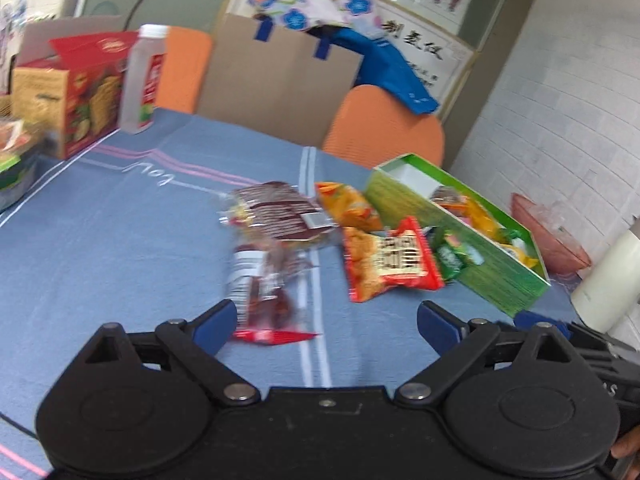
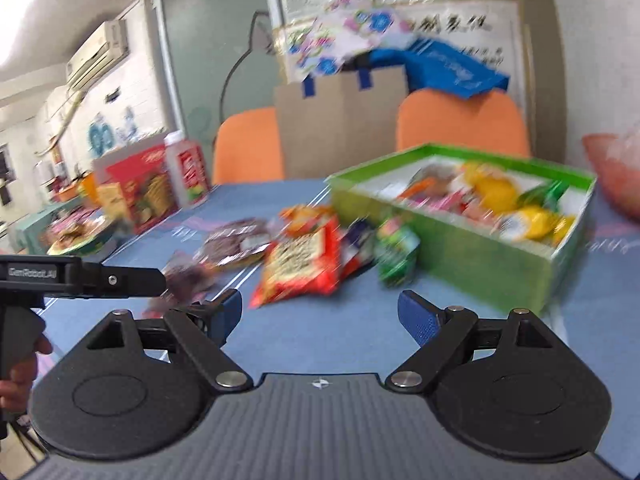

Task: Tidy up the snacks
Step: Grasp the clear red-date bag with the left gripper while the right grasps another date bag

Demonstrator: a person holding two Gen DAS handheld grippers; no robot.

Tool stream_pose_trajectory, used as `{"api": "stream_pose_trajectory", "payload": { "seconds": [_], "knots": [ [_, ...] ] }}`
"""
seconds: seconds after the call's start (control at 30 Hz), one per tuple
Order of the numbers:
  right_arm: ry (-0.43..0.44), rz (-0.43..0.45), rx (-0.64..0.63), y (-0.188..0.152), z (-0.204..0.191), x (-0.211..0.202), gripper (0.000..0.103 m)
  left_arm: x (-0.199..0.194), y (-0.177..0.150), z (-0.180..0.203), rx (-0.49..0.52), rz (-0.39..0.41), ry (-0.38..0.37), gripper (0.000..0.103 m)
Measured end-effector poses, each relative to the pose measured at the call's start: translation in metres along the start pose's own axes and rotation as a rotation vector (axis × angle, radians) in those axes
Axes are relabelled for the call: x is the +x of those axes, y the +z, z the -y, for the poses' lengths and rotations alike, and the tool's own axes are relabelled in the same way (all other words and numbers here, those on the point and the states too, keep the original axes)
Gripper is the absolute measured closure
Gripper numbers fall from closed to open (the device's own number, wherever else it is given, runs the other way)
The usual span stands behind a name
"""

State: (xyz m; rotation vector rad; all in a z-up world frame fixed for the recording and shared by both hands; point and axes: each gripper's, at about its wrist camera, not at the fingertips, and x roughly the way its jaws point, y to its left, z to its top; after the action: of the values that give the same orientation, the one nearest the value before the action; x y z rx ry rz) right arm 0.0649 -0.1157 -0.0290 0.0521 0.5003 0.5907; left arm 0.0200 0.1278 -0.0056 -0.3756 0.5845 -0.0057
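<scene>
Your left gripper is released, jaws spread wide and empty above the blue tablecloth; a clear packet with dark contents and a red end lies just beside its left fingertip, with a brown-labelled packet behind it. To the right lie an orange packet, a red-edged snack bag and a small green packet touching the green box, which already holds yellow and mixed snacks; your right gripper is likewise released and holds nothing, low over the cloth in front of the red-edged bag and the box; both views are motion-blurred
</scene>
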Motion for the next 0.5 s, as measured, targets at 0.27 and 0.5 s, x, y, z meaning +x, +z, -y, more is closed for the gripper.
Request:
{"api": "stream_pose_trajectory", "payload": {
  "seconds": [0.27, 0.5],
  "knots": [
    [0.044, -0.005, -0.006, -0.01, -0.029, 0.005, 0.0, 0.038, 0.027, -0.036, -0.026, -0.04, -0.057, 0.0],
    [0.052, 0.012, -0.005, -0.02, -0.034, 0.006, 0.0, 0.056, 0.007, -0.021, -0.054, -0.154, -0.174, 0.042]
  ]
}}
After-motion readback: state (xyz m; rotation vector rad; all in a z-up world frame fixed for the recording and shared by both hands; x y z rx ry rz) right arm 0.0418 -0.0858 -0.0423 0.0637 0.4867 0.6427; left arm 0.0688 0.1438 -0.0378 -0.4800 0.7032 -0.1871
